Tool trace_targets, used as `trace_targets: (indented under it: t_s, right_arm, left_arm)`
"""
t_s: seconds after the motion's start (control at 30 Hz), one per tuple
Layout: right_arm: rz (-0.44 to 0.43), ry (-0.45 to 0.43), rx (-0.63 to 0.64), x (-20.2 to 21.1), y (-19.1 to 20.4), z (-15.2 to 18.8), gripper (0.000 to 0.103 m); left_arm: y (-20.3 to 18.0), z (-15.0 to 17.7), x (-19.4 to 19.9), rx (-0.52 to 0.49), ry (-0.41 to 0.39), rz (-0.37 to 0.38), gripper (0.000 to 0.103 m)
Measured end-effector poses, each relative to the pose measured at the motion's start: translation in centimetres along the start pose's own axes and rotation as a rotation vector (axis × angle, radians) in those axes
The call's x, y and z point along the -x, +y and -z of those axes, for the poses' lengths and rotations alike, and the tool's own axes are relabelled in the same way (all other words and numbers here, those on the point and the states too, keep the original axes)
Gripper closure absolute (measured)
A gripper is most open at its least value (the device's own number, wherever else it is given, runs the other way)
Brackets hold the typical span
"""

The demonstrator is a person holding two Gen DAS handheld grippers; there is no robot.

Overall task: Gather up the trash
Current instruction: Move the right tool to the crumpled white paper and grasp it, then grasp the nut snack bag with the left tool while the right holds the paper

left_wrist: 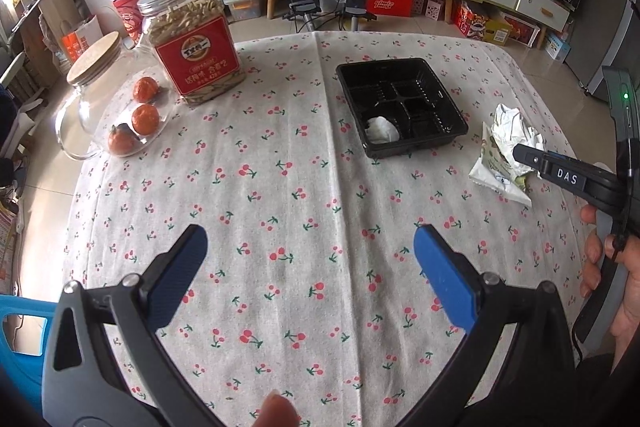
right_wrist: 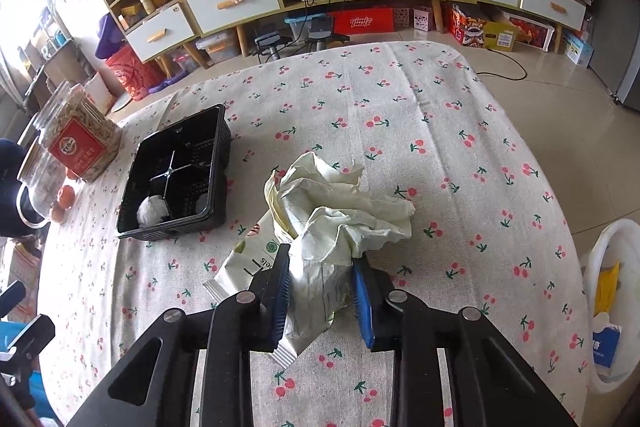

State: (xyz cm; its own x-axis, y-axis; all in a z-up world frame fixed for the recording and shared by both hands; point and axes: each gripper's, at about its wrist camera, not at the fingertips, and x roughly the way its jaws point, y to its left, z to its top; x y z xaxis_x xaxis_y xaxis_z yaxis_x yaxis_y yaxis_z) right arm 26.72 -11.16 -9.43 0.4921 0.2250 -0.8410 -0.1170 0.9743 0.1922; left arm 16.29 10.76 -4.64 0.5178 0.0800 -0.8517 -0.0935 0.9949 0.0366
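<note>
Right tool [right_wrist: 320,291], lower centre of right-wrist view: blue pads clamped on either side of a crumpled snack wrapper [right_wrist: 336,215], pale cream w/ green print, creased and bunched, its flat sealed end lying on the surface [right_wrist: 460,131] at lower left of the pads. Left tool [left_wrist: 310,259], bottom of left-wrist view: fingers spread wide apart, nothing between them, over the cherry-print cloth. Black divided tray [right_wrist: 176,167] at centre-left, near the wrapper but apart, w/ a white crumpled wad [right_wrist: 151,209] in its near corner compartment. Seed jar [left_wrist: 192,35] w/ red label and glass jar [left_wrist: 100,99] at upper left. White bin [right_wrist: 612,299] at right edge, beside the surface.
</note>
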Motion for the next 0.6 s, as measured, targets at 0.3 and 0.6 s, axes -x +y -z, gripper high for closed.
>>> trace_targets:
  t_s: [0.3,0.6]
  right_arm:
    - [-0.082,-0.029,-0.05,2.7,-1.5,0.0,0.079]
    - [-0.061,-0.05,-0.102,4.9,-4.1,0.4,0.079]
  left_arm:
    - [-0.8,-0.1,0.0,0.049,0.013,0.081,0.001]
    - [-1.1,-0.2,-0.7,0.082,0.054,0.103,0.001]
